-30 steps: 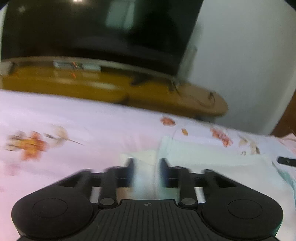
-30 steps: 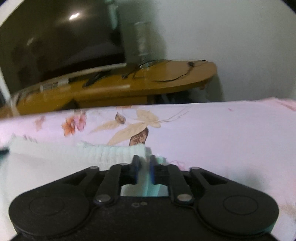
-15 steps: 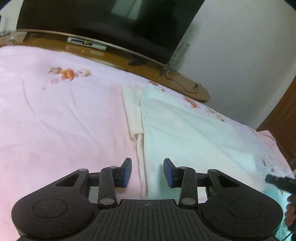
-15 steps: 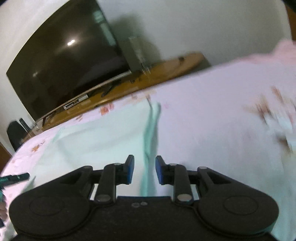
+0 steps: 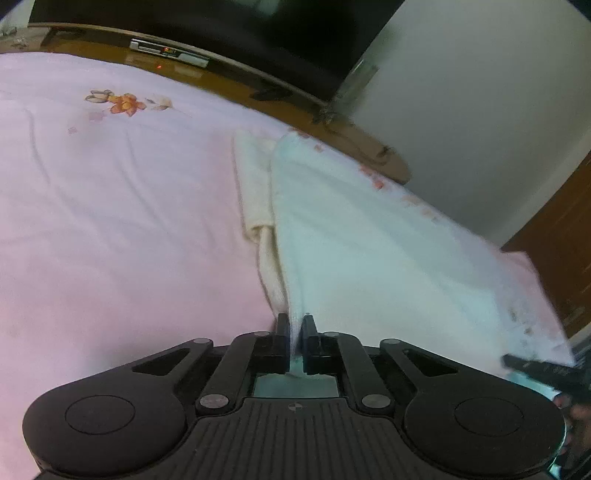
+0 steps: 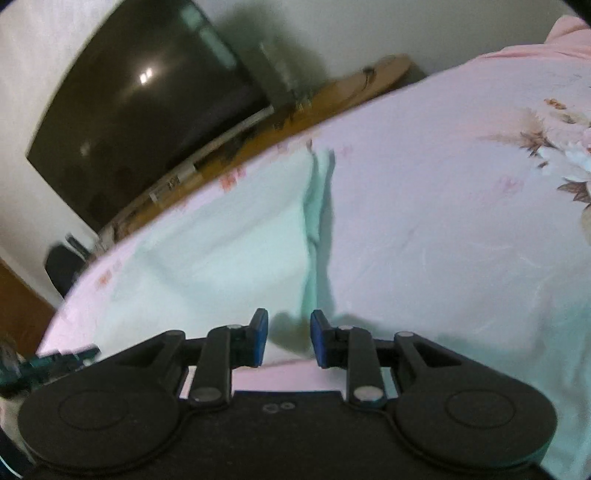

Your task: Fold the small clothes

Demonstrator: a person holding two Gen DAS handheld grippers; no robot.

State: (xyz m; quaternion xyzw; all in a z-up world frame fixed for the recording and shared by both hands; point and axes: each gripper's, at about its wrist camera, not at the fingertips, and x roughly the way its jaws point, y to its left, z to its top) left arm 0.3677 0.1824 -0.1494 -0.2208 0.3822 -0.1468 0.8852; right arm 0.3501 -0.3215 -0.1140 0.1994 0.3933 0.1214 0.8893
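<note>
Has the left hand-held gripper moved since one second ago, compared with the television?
Yes. The left hand-held gripper pulled back: the television now appears farther, at the top edge.

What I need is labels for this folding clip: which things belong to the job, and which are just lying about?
Job:
- garment
- left gripper
- right gripper
- bed, as work surface

Lying about:
- TV
- stand
- box on the stand
</note>
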